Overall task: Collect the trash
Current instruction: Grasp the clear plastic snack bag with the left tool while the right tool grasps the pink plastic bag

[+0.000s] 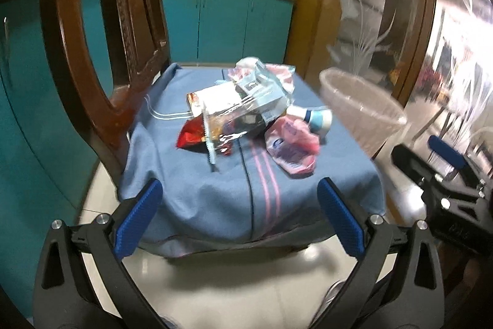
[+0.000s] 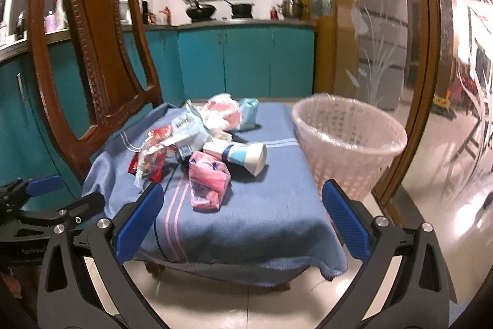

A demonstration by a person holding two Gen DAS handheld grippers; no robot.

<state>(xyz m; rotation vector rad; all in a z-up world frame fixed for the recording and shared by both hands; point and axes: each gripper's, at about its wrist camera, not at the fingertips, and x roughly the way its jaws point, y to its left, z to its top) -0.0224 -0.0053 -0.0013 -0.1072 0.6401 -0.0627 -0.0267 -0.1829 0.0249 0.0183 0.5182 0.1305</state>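
A pile of trash lies on a blue cloth (image 1: pixel 215 190) (image 2: pixel 262 205) draped over a chair seat: a red snack wrapper (image 1: pixel 192 136) (image 2: pixel 154 165), clear plastic packets (image 1: pixel 234 122), a pink packet (image 1: pixel 292 150) (image 2: pixel 208 184), a blue-and-white paper cup (image 1: pixel 317 117) (image 2: pixel 246 158) on its side, and crumpled pink and light-blue bags (image 1: pixel 265 76) (image 2: pixel 228 113). My left gripper (image 1: pixel 240 218) is open, in front of the seat's near edge, holding nothing. My right gripper (image 2: pixel 243 221) is open too, before the seat's front edge. A lined pink mesh bin (image 1: pixel 360 110) (image 2: pixel 348 147) stands to the right of the chair.
The carved wooden chair back (image 1: pixel 101 30) (image 2: pixel 92 45) rises at the left. Teal kitchen cabinets (image 1: pixel 228 23) (image 2: pixel 246 60) stand behind, with pots on the counter. An etched glass door with a wooden frame (image 1: pixel 385 8) (image 2: pixel 416 67) is at the right. Pale tiled floor (image 2: pixel 234 307) lies below.
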